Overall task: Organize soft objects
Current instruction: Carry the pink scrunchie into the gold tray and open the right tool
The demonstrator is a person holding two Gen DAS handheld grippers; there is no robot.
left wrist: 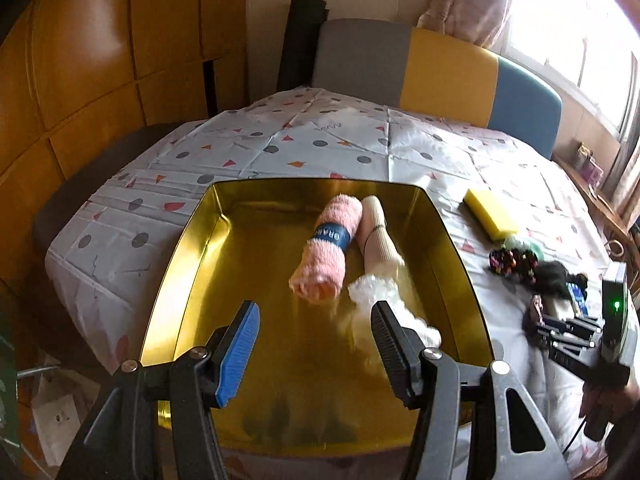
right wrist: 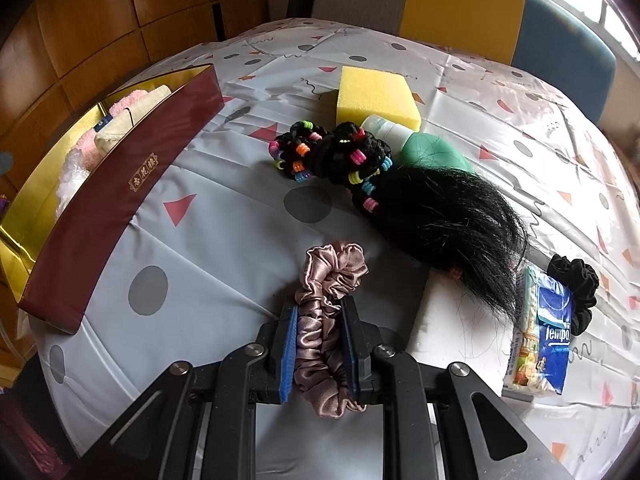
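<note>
The left claw hangs over the gold tin, spread wide with nothing between its pads. Inside the tin, near its far wall, lie a pink towel roll, a cream roll touching it, and a white fluffy piece just nearer. Beside the tin on the table, the right claw pinches a mauve scrunchie. Beyond the scrunchie lie beaded hair ties, a black hairpiece and a yellow sponge.
</note>
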